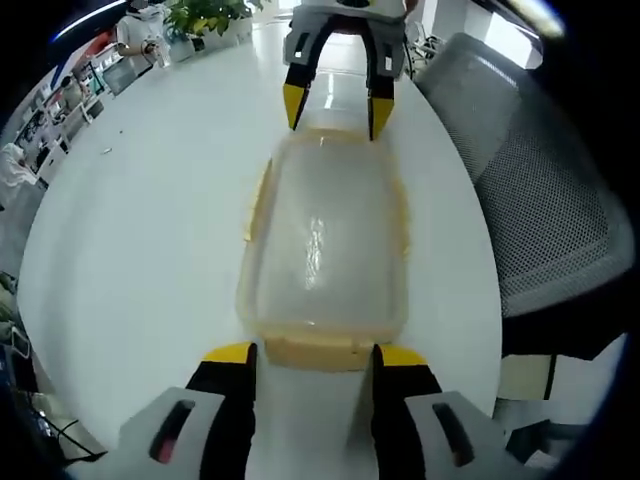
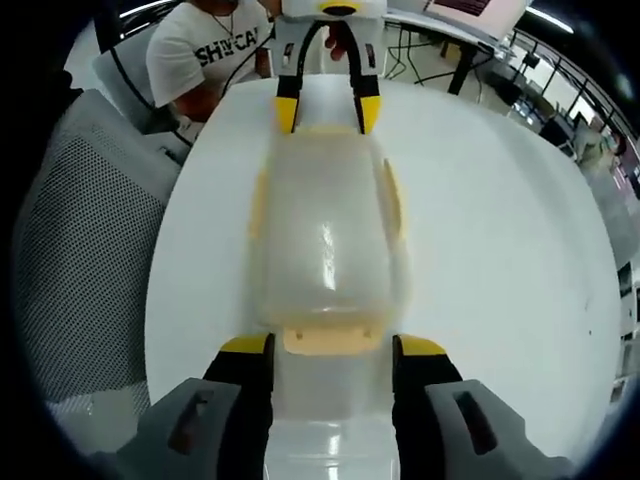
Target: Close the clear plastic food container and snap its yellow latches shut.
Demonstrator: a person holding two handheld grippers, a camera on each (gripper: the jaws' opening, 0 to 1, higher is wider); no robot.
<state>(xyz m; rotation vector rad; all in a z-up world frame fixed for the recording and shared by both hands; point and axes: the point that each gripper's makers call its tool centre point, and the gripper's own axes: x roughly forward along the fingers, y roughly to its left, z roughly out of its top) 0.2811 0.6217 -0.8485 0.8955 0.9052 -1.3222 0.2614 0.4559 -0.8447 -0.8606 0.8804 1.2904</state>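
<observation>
A clear plastic food container (image 1: 322, 235) (image 2: 325, 225) lies lengthwise on the white table (image 1: 150, 240), its lid resting on top. Yellow side latches (image 1: 257, 200) (image 2: 392, 198) flare outward along its long edges. My left gripper (image 1: 315, 358) is open, its yellow-tipped jaws standing on either side of the near end latch (image 1: 318, 350). My right gripper (image 2: 334, 347) is open too, straddling the opposite end latch (image 2: 330, 338). Each gripper faces the other across the box: the right gripper (image 1: 338, 108) and the left gripper (image 2: 327, 110) both reach the far end.
A grey mesh chair (image 1: 545, 200) (image 2: 80, 250) stands against one long side of the table. A person in a white T-shirt (image 2: 210, 50) is behind the left gripper. Potted plants (image 1: 205, 15) stand at the table's far end, with desks (image 2: 470, 40) beyond.
</observation>
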